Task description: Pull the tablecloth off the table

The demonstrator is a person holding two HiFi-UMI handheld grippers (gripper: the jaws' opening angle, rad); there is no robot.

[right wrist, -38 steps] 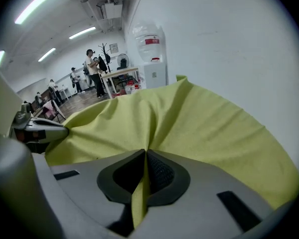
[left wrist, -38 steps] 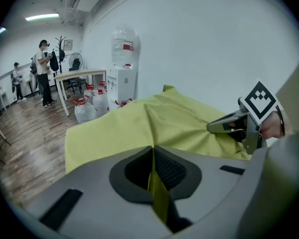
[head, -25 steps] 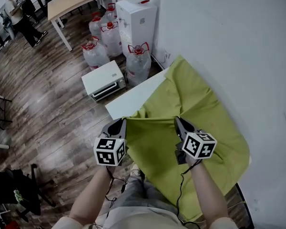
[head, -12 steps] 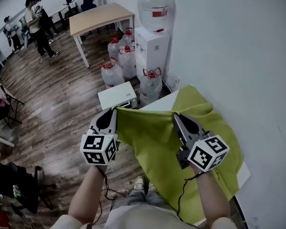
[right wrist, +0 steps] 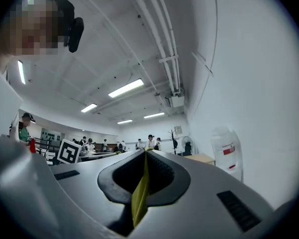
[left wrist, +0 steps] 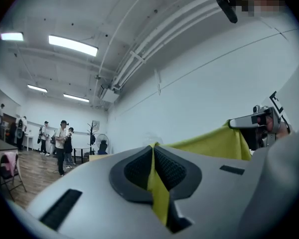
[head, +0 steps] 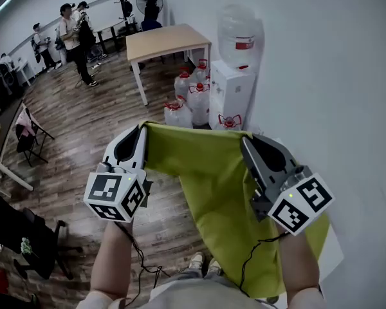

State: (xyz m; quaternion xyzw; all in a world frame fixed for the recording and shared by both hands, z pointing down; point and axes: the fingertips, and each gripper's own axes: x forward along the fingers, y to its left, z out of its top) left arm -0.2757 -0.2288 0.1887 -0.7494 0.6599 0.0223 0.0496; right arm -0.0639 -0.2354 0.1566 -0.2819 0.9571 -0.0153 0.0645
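Observation:
The yellow-green tablecloth is lifted in front of me, its top edge stretched level between both grippers. In the head view my left gripper is shut on the cloth's left corner and my right gripper is shut on the right corner. The rest of the cloth hangs down to the lower right, over a sliver of white table. In the left gripper view a fold of tablecloth is pinched between the pads and runs across to the right gripper. In the right gripper view a thin strip of tablecloth sits between the closed pads.
A white wall runs along the right. Beyond the cloth stand a water dispenser and several water jugs. A wooden-topped table stands further back, with people at the far left. A folding chair is on the wood floor.
Both grippers have risen and spread a little, carrying the cloth's edge up off the table. The white box on the floor is now hidden behind the cloth.

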